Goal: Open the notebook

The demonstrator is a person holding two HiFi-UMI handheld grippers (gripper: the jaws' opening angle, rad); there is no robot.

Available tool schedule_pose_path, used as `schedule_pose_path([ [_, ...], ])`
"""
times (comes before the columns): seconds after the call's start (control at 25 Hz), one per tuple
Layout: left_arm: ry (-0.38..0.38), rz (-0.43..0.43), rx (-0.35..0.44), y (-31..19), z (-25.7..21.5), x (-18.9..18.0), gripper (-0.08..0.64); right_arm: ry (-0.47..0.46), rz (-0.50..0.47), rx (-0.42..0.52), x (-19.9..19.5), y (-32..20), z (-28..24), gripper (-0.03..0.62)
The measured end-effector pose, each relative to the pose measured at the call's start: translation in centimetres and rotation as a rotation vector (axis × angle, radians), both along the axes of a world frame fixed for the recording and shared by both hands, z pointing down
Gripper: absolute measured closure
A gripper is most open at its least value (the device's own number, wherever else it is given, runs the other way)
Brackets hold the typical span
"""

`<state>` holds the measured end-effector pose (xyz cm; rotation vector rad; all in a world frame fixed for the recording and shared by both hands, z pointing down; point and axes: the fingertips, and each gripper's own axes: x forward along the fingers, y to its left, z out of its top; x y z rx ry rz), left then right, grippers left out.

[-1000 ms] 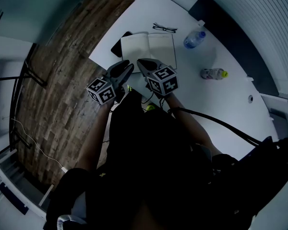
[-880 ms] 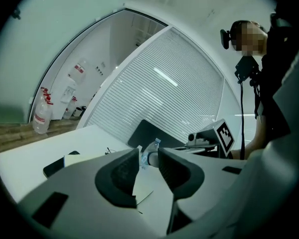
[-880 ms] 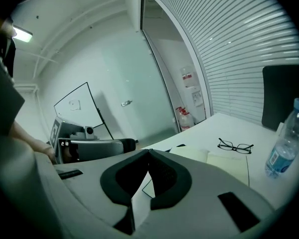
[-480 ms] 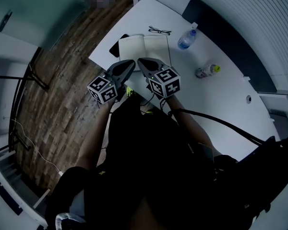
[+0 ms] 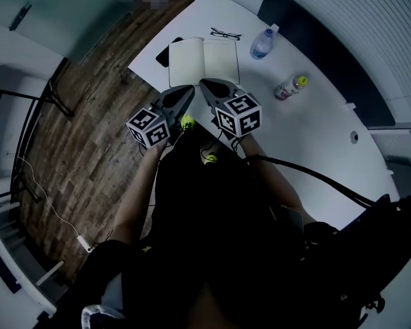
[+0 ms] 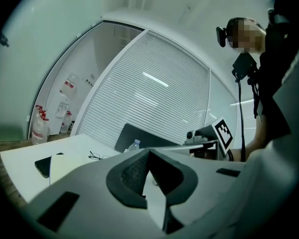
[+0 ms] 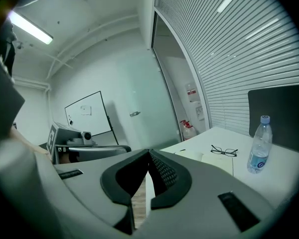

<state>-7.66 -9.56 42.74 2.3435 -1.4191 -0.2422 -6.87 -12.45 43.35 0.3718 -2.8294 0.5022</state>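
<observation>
Head view: the notebook [image 5: 204, 60] lies open on the far table [image 5: 298, 139]. The left gripper [image 5: 187, 93] has just closed, empty. The right gripper [image 5: 205, 85] is closed and empty too.

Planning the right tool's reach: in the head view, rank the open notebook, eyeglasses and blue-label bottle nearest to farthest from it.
From the right tool:
1. Open pale-paged notebook, directly ahead.
2. Black-framed eyeglasses, past the notebook's far edge.
3. Clear plastic bottle with blue label, right of the eyeglasses.
</observation>
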Motion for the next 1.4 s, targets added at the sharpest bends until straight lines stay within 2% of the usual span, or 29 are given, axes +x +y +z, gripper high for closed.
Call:
schedule_pose_path([
  [0.28, 0.018, -0.014, -0.001, 2.5, -0.4, 2.8, 0.546, -0.01, -0.018, -0.004, 2.4, 3.1, -0.2, 0.569],
  [0.6, 0.048, -0.041, -0.006, 6.0, 0.4, 3.3, 0.546, -0.011, -0.025, -0.007, 3.3, 6.0, 0.0, 0.569],
  [0.88, 0.064, -0.053, 0.004, 10.2, -1.1, 3.1, 0.546, 0.0, -0.05, 0.013, 3.4, 10.7, -1.1, 0.569],
  [1.4, 0.097, -0.001, 0.037, 18.3, -2.8, 5.7, 0.546, -0.016, 0.011, 0.003, 5.5, 18.6, -2.0, 0.571],
])
